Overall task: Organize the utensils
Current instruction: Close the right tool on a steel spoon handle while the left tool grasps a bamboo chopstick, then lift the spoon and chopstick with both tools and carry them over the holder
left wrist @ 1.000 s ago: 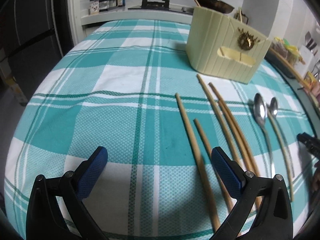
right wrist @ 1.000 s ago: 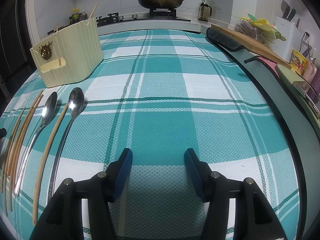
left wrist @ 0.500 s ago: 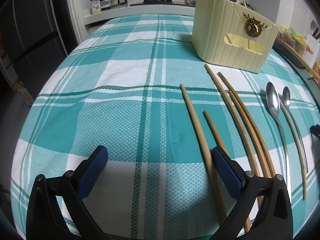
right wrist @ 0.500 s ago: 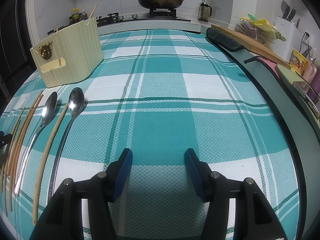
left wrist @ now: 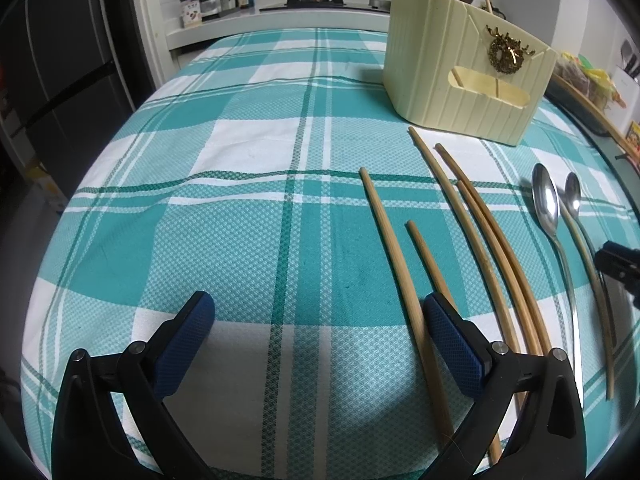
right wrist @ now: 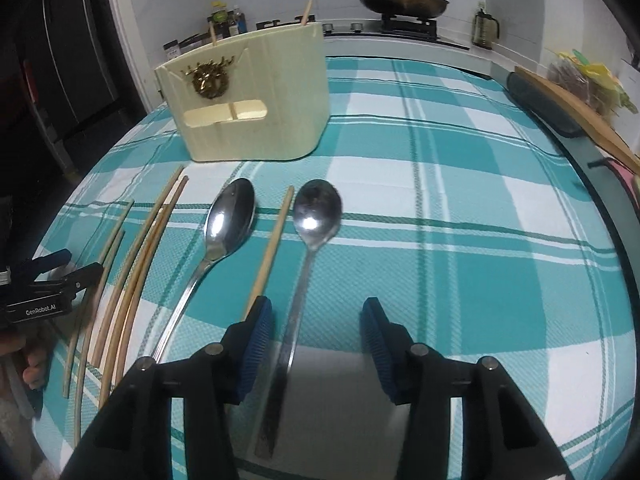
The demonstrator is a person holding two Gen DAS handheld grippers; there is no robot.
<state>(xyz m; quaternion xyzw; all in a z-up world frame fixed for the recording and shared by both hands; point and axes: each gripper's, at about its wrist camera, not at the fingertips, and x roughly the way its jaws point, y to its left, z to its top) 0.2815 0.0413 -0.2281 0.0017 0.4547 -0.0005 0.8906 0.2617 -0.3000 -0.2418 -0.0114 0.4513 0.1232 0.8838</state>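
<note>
Sliding over from the bare cloth it faced a moment ago, the right claw (right wrist: 316,344) now straddles the handle of the nearer spoon (right wrist: 316,216), its blue pads closing in with the flat metal handle between them but, as far as I can tell, not yet pressing on it. That reads to me as the start of the first pick: the spoon looks chosen and the grip is about to be made, with nothing carried yet. A single chopstick (right wrist: 270,252) lies just to the left of that claw's left pad, close enough that it might get nudged, and the second spoon (right wrist: 228,220) sits further left beyond it. More chopsticks (right wrist: 136,272) lie in a loose fan further left again. Meanwhile the left claw (left wrist: 320,344) has barely shifted; it hangs with its pads wide apart and nothing between them, its right pad over one of the chopsticks. Ahead of both claws stands the cream utensil holder (right wrist: 256,112), a couple of sticks already poking from its top, where I would guess everything is headed. All this lies on a counter under a teal and white checked cloth (right wrist: 460,220); behind are a stove with a lidded pan (right wrist: 402,0), jars (left wrist: 192,10), and a dark fridge at the left.
</note>
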